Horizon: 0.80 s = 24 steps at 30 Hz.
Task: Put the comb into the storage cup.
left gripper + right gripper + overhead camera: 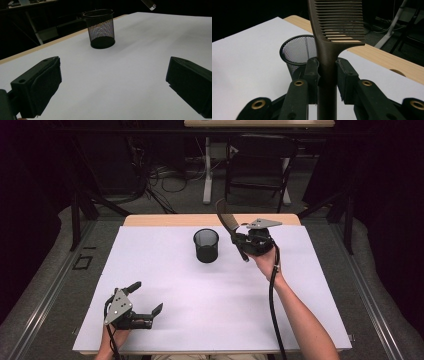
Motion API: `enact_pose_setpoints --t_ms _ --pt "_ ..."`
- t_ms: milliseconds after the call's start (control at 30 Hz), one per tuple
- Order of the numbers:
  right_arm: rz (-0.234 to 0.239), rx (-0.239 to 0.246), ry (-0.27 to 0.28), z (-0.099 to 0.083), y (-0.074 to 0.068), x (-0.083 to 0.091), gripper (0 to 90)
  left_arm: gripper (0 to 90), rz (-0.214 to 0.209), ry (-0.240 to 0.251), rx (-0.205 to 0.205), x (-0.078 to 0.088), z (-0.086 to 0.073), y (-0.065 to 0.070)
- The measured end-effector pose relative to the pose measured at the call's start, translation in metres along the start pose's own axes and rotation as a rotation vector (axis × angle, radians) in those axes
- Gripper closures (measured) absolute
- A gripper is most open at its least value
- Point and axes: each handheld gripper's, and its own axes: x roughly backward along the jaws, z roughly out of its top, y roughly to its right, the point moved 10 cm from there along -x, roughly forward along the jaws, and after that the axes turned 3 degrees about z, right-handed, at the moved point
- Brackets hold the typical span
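One unlabelled comb (329,37), mesh cup (298,51)

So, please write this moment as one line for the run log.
right gripper: shut on comb, raised beside mesh cup | left gripper: open, holding nothing, low over table | comb not yet in cup

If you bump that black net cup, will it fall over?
Probably yes, fairly easily. The mesh cup looks light and empty, being see-through wire. It stands taller than wide, so a high knock might tip it, and then it could roll.
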Motion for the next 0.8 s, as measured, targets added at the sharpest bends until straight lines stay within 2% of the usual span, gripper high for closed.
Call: enact_pose_setpoints --t_ms 800 --pt "0.002 0.008 0.033 0.019 -0.003 -0.007 72.8 0.4 0.004 0.004 -0.004 0.001 0.001 -0.001"
